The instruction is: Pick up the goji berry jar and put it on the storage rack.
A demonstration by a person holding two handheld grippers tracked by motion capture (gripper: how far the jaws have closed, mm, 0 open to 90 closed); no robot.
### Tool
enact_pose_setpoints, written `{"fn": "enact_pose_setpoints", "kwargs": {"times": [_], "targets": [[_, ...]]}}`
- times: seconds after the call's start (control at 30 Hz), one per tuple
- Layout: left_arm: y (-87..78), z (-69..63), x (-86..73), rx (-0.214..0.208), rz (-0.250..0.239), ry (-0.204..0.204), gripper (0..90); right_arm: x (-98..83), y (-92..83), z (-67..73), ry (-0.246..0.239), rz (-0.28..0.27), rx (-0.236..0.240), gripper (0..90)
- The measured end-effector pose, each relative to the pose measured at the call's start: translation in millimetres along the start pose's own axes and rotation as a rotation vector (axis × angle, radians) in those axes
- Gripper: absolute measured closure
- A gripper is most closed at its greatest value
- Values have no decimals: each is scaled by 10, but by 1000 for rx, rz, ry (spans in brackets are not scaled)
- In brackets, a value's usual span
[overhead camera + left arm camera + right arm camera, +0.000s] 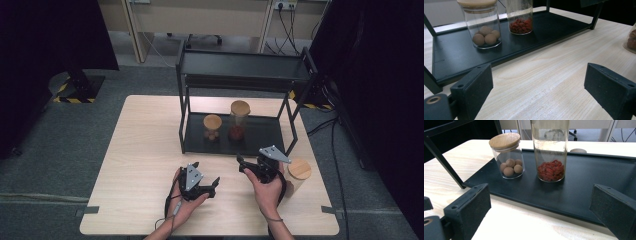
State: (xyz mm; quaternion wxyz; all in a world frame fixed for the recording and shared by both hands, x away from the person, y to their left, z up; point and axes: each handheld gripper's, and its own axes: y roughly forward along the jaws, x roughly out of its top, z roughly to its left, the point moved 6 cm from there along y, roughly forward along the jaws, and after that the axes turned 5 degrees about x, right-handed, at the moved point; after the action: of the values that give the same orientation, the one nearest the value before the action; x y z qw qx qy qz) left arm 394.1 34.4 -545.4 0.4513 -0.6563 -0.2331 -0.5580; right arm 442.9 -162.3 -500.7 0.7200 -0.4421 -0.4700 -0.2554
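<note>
Two lidded jars upright on shelf.

Light wood bench on grey carpet floor. Black two-tier metal shelf rack at bench's far middle. On lower tier: short glass jar, wooden lid, tan balls inside; just beside it tall glass jar holding red bits. Third wooden-lidded jar on bench near right edge.

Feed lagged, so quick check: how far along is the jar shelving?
Looks done: short jar and tall jar stand on the rack's bottom shelf. In hand: nothing; left gripper and right gripper are open. Probably left: third jar on the table.
</note>
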Motion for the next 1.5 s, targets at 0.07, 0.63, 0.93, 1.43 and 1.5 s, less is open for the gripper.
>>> {"fn": "enact_pose_setpoints", "kwargs": {"times": [0.07, 0.63, 0.93, 1.43, 1.5], "targets": [[0, 0, 0, 0, 0, 0, 80, -16, -22, 3, -4, 3, 2, 39], [1, 0, 0, 0, 2, 1, 80, -219, -184, 68, -19, 26, 21, 40], [1, -1, 0, 0, 1, 2, 80, -280, -285, 154, -26, 21, 36, 40], [2, 1, 0, 0, 2, 0, 80, -495, -461, 218, -16, 39, 59, 40], [2, 1, -1, 0, 3, 0, 80, -511, -484, 224, -15, 40, 61, 40]]}}
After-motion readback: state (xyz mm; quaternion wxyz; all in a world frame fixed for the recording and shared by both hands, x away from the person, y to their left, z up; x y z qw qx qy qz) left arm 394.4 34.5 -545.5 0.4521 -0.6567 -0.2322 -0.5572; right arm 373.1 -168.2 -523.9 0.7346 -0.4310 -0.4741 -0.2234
